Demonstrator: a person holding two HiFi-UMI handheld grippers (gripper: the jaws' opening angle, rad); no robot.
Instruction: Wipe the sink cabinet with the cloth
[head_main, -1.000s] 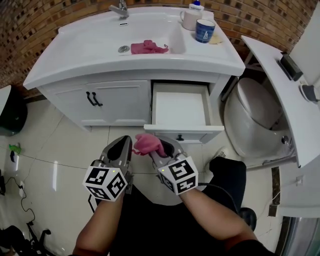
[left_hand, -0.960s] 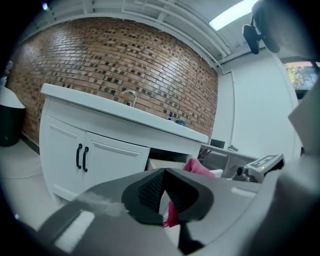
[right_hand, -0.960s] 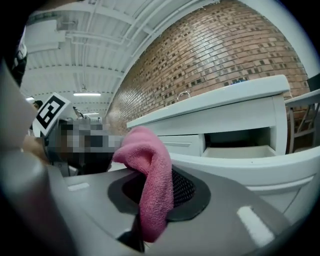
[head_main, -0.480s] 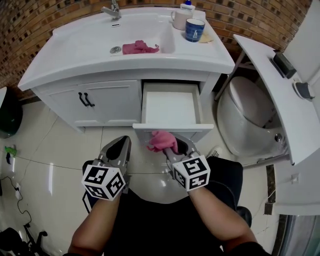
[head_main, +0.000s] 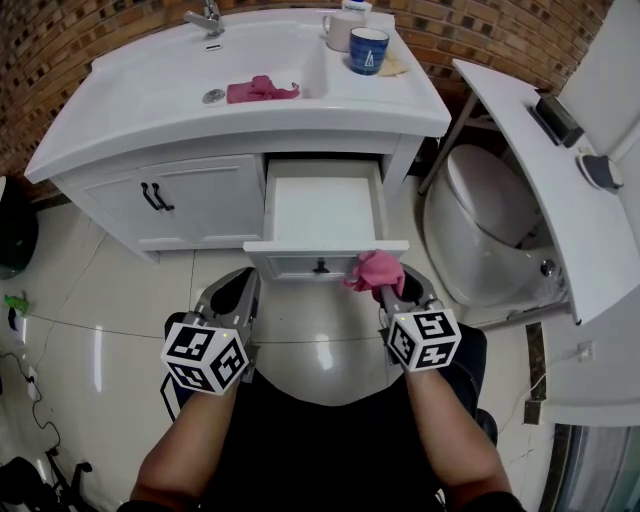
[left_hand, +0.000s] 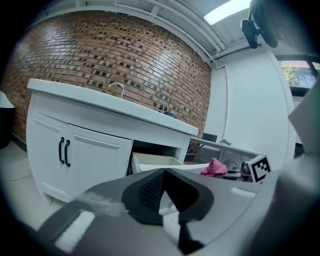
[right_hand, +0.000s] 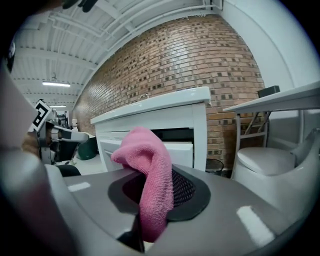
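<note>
a: what does your right gripper (right_hand: 156, 200) have?
b: its jaws are closed on the pink cloth (right_hand: 150, 165), pinched at one fold. the rest flops over the pads. i judge it soft, light and not slippery, so a grip on a bunched part is enough.
a: and where is it?
b: i hold it low, forearm forward, with the cloth at the right end of the open drawer front (head_main: 300, 264) of the sink cabinet (head_main: 200, 200). touching or not, i cannot tell. my left gripper (head_main: 236, 290) hangs beside, jaws together, empty. a second cloth (head_main: 262, 89) lies in the sink basin (head_main: 250, 60).
</note>
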